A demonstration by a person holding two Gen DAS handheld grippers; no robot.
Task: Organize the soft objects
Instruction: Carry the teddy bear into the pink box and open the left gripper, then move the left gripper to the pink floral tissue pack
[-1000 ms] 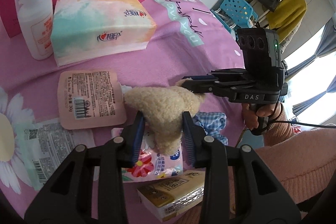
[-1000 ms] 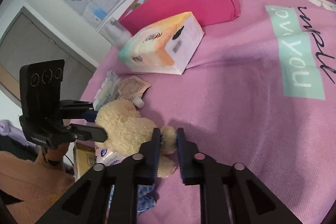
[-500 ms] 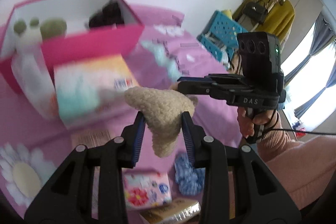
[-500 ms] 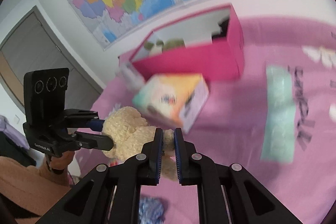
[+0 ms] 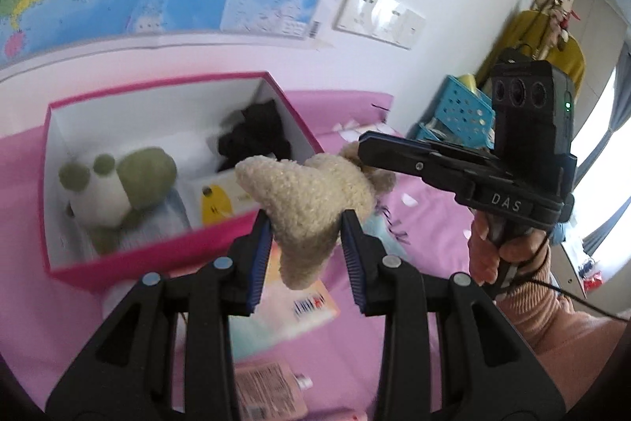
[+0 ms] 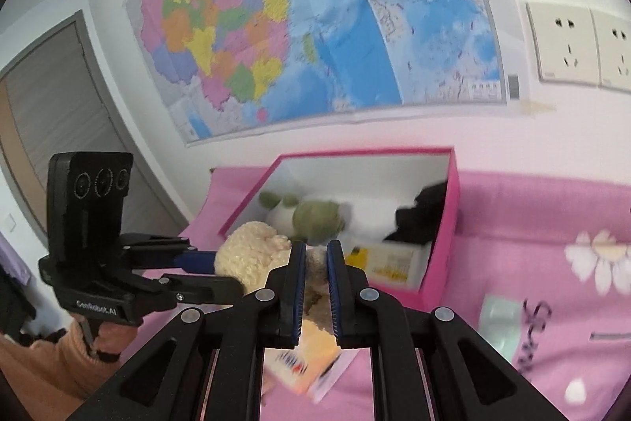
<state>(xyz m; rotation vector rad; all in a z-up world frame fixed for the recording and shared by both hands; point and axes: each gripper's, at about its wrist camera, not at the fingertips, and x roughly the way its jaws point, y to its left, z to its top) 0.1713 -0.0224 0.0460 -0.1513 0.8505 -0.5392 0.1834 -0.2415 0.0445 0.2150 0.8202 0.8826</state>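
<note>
While the cream plush toy is carried above the pink bedspread, the open pink box lies just beyond and left of it. The left gripper is clamped on its hanging end, the right gripper pinched shut on its other end. Motion blur obscures the box's contents; the toy's far end is hidden.

We note bed with pink flower-print cover. Directly on it: open pink cardboard box with white lining by wall; pastel tissue pack just in front of box; peach flat pouch with printed label nearer camera.
</note>
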